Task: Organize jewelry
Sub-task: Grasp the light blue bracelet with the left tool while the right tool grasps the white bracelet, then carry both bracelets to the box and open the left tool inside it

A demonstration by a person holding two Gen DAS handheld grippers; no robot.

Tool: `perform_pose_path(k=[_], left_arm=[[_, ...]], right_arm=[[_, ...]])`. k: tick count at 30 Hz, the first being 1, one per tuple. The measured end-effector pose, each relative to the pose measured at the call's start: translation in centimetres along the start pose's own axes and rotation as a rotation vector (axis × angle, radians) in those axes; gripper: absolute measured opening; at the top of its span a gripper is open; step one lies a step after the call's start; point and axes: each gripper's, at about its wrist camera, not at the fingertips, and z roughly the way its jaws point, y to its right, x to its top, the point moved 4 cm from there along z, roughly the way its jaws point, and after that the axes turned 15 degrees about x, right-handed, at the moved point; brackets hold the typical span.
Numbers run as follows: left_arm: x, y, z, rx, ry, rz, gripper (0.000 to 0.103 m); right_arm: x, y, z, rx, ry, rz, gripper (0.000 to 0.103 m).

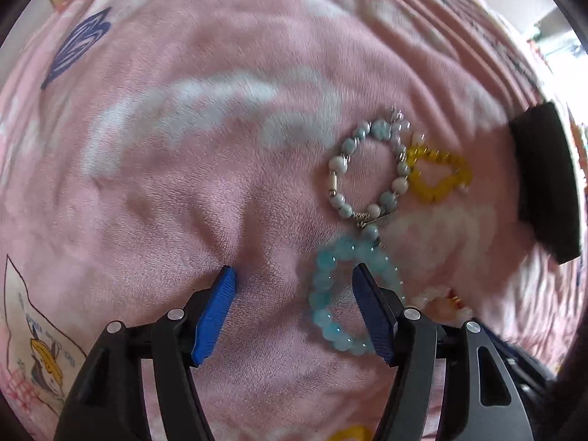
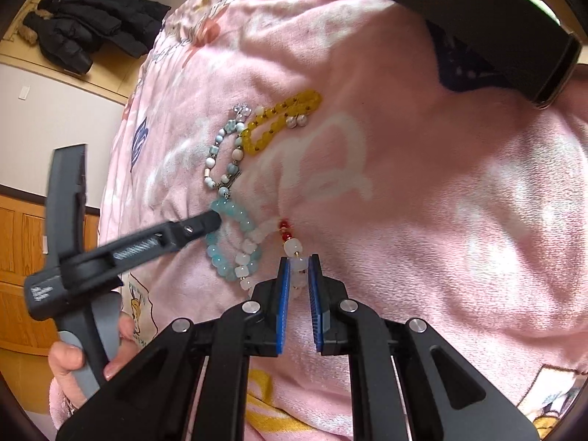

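Your left gripper (image 1: 292, 279) stands with its blue-padded jaws spread wide over the soft pink fleece blanket (image 1: 183, 183), tips down close to the fabric and holding nothing. Its right-hand finger (image 1: 371, 308) sits inside the loop of the translucent aqua bead bracelet (image 1: 323, 294), so the near side of that loop lies between the two pads while the far side curves past outside; from your right wrist view the same finger tip touches the aqua bracelet (image 2: 235, 242) at its upper left. Just above the aqua loop lies the pale blue-and-white bead bracelet with silver spacers (image 1: 367, 169), touching it at a small silver clasp, and the yellow bead bracelet (image 1: 437, 178) rests against that one's right side. Your right gripper (image 2: 298, 261) has its jaws drawn narrow around the white bead bracelet with red accent beads (image 2: 294, 248): a white bead sits pinched between the blue pads, the red beads lie just beyond the tips, and the rest of the white strand curls leftward, overlapping the aqua loop. In that view the blue-and-white bracelet (image 2: 224, 158) and the yellow one (image 2: 279, 121) lie farther up the blanket (image 2: 441, 183), the yellow carrying two small pearly beads at its far end. A black box-like object (image 1: 544, 180) rests on the blanket to the right of the bracelets, and a dark padded coat (image 2: 92, 25) hangs on the wall in the background.
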Motion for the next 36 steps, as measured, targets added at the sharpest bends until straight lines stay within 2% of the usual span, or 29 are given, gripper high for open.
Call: perform_pose_path(k=[1, 4, 7, 11, 16, 26, 36], left_arm=[[0.0, 0.1, 0.2, 0.034, -0.001, 0.007, 0.052], [0.1, 0.2, 0.3, 0.054, 0.001, 0.001, 0.037], [-0.1, -0.4, 0.2, 0.052, 0.001, -0.030, 0.026], [-0.2, -1.4, -0.2, 0.035, 0.001, -0.064, 0.018], [-1.0, -2.5, -1.2, 0.018, 0.030, -0.074, 0.013], [-2.7, -1.8, -4.6, -0.006, 0.076, -0.068, 0.013], [-3.8, 1.3, -8.7, 0.045, 0.173, -0.005, 0.013]], right_arm=[[0.0, 0.0, -0.2, 0.000, 0.002, 0.000, 0.011], [0.1, 0.2, -0.8, 0.001, 0.013, -0.001, 0.011], [0.0, 0.1, -1.2, 0.002, 0.019, -0.006, 0.011], [-0.3, -0.4, -2.2, 0.002, 0.030, -0.024, 0.011], [-0.4, -1.6, -3.7, 0.011, 0.051, -0.059, 0.011], [-1.0, -3.7, -6.8, 0.033, 0.097, -0.108, 0.011], [-1.8, -5.5, -10.6, 0.084, 0.163, -0.145, 0.011]])
